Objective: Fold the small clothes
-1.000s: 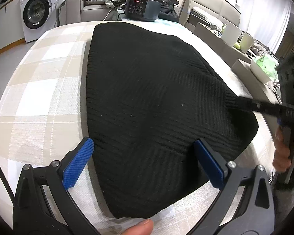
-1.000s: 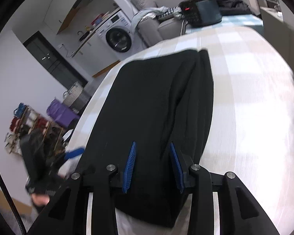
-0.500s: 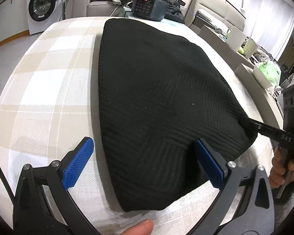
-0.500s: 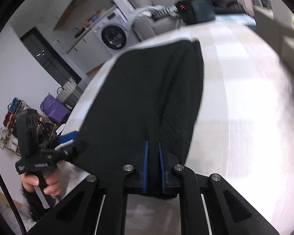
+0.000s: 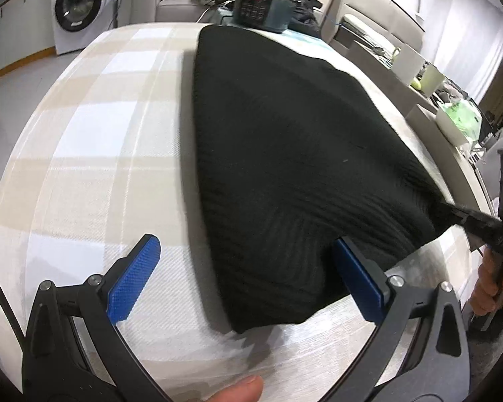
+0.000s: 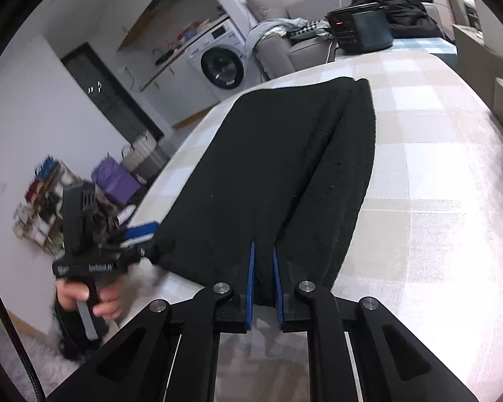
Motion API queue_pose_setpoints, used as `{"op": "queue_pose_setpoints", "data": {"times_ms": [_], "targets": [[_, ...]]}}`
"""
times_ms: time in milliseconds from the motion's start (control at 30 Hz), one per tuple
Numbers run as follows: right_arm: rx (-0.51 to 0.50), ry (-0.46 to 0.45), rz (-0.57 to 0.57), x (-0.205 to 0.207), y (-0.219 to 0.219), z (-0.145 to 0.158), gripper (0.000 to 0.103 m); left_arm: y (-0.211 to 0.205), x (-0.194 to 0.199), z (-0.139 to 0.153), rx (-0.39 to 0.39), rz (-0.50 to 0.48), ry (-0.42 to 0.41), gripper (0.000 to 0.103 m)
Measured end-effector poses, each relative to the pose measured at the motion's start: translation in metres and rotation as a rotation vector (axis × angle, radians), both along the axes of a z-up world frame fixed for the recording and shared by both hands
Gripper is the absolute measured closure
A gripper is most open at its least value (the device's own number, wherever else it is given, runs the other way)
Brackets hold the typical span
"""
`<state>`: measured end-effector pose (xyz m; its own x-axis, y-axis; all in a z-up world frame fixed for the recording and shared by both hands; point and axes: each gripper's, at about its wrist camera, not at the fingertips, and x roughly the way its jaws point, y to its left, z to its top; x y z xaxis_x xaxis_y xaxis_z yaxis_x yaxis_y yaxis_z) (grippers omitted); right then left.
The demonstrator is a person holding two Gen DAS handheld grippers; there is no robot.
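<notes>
A black knit garment [image 5: 285, 154] lies folded lengthwise on the checked table [image 5: 94, 154]. My left gripper [image 5: 248, 268] is open, its blue pads astride the garment's near left corner. My right gripper [image 6: 264, 261] is shut on the garment's near hem [image 6: 264, 288]; in the left wrist view it shows at the right edge [image 5: 466, 217], pinching the cloth's right corner. In the right wrist view the garment [image 6: 285, 174] runs away from me and the left gripper [image 6: 130, 234] stands at its left corner.
A black appliance with a red display [image 5: 261, 6] stands at the table's far end. A washing machine [image 5: 80, 10] and sofa [image 5: 171, 3] lie beyond. White boxes and a green bag [image 5: 459, 120] sit to the right.
My right gripper closed on the garment's near hem. My left gripper shifted left, so the garment's corner now lies between its pads nearer the right one. The near hem is pulled slightly.
</notes>
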<state>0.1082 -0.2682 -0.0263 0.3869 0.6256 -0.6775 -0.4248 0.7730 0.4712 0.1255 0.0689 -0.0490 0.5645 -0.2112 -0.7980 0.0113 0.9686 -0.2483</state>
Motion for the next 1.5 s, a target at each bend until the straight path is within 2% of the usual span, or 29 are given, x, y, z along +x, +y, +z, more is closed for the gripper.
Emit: {"op": "queue_pose_setpoints", "data": {"times_ms": [67,133,200,333,400,467,500,600,633,667,767,933,1100,1300,1400,1500], "targets": [[-0.045,0.032,-0.016,0.0,0.0,-0.012,0.093,0.007,-0.003,-0.002,-0.015,0.013,0.0,0.002],[0.01,0.051,-0.033,-0.001,-0.007,-0.013,0.092,0.01,-0.004,0.001,-0.012,0.025,0.003,0.002],[0.055,0.047,-0.048,0.004,-0.011,-0.01,0.086,0.012,-0.005,0.004,-0.012,0.028,-0.013,0.002],[0.08,0.033,-0.078,0.018,-0.015,-0.007,0.076,0.003,-0.004,0.013,0.018,0.025,-0.043,0.003],[0.042,0.029,-0.093,0.018,-0.012,-0.009,0.073,-0.003,-0.002,0.014,0.014,0.007,-0.034,0.01],[-0.021,0.011,-0.104,0.016,-0.009,-0.013,0.067,-0.007,-0.001,0.013,0.011,-0.009,-0.026,0.026],[-0.062,-0.001,-0.107,0.014,-0.006,-0.014,0.065,-0.01,-0.001,0.012,0.015,-0.02,-0.018,0.03],[-0.186,-0.05,-0.123,0.007,0.01,-0.011,0.063,-0.017,-0.001,0.01,0.028,-0.039,-0.026,0.043],[-0.21,-0.063,-0.129,0.005,0.014,-0.011,0.063,-0.019,-0.001,0.009,0.038,-0.043,-0.037,0.05],[-0.219,-0.068,-0.131,0.003,0.016,-0.011,0.063,-0.02,0.0,0.009,0.048,-0.049,-0.039,0.056],[-0.216,-0.056,-0.136,0.004,0.016,-0.014,0.063,-0.021,0.0,0.008,0.069,-0.051,-0.037,0.064],[-0.23,-0.054,-0.129,0.001,0.02,-0.019,0.063,-0.019,-0.001,0.006,0.086,-0.06,-0.043,0.065],[-0.203,-0.045,-0.137,0.003,0.015,-0.015,0.063,-0.016,-0.001,0.008,0.067,-0.045,-0.038,0.065],[-0.057,-0.022,-0.194,0.02,-0.001,-0.01,0.063,-0.007,0.01,0.017,0.027,0.011,-0.041,0.065],[0.005,-0.025,-0.211,0.04,-0.001,-0.004,0.063,-0.008,0.023,0.019,0.022,0.008,-0.049,0.065],[0.077,0.009,-0.212,0.065,0.001,0.002,0.063,-0.011,0.037,0.015,0.04,-0.003,-0.034,0.065]]}}
